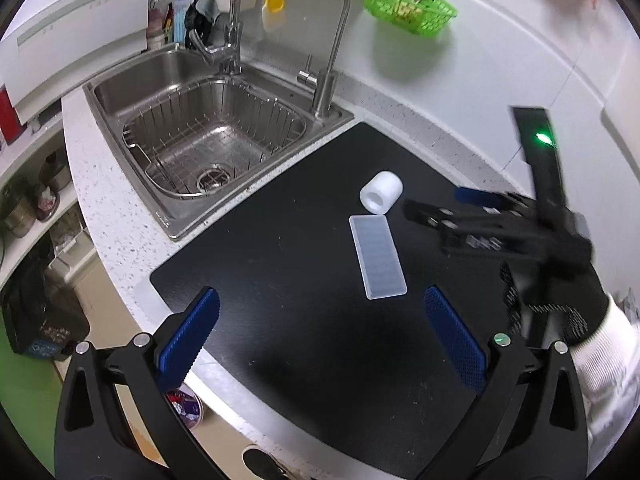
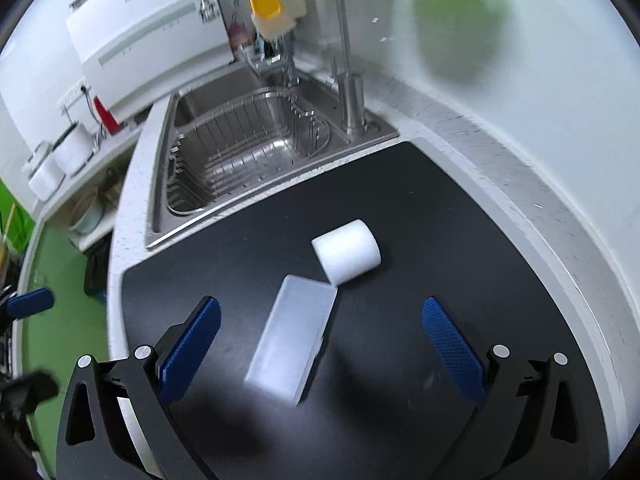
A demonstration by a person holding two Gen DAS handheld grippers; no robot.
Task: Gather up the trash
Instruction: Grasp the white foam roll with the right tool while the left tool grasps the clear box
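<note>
A white foam roll (image 1: 381, 192) lies on its side on the black mat (image 1: 280, 280), touching a flat translucent plastic case (image 1: 377, 256). My left gripper (image 1: 320, 332) is open and empty, low over the mat in front of them. My right gripper (image 2: 320, 340) is open and empty, with the plastic case (image 2: 292, 336) between its fingers and the foam roll (image 2: 347, 251) just beyond. In the left wrist view the right gripper (image 1: 444, 204) comes in from the right, near the roll.
A steel sink (image 1: 200, 136) with a wire basket lies behind the mat, with a tall faucet (image 1: 324, 40) beside it. A green basket (image 1: 408, 4) hangs on the wall. The counter edge (image 1: 116, 240) drops to the left. An open bin (image 1: 184, 404) sits below.
</note>
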